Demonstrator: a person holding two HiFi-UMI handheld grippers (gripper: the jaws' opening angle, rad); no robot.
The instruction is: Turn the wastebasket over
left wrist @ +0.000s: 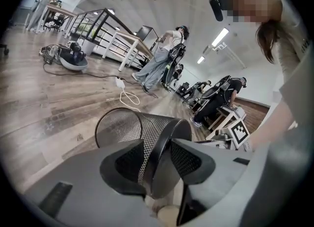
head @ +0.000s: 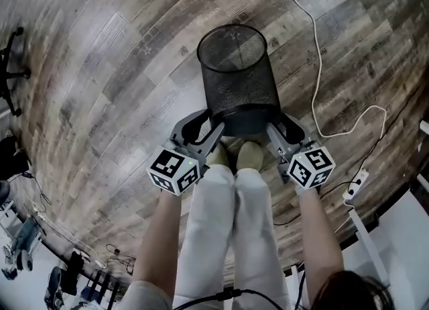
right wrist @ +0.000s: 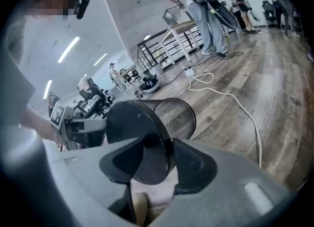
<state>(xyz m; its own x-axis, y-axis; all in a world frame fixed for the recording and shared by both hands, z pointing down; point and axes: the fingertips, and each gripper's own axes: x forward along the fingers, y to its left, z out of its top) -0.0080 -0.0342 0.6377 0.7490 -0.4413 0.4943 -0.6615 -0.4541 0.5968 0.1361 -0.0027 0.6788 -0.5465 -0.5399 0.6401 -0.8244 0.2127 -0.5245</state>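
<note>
A black mesh basket is held tipped on its side above the wood floor, mouth pointing away to 12 o'clock. The left claw, at the base's 9 o'clock, and the right claw, at 3 o'clock, each pinch the bottom rim, partly open around it. This paired grip probably lets both wrists roll it mouth-down.

Wastebasket is tipped over the floor, mouth away from the person, base toward them, just ahead of the feet. Left gripper has the base rim between its jaws on the left side, right gripper likewise on the right. Cable lies right of the wastebasket, running to a power strip right of the right gripper.
</note>
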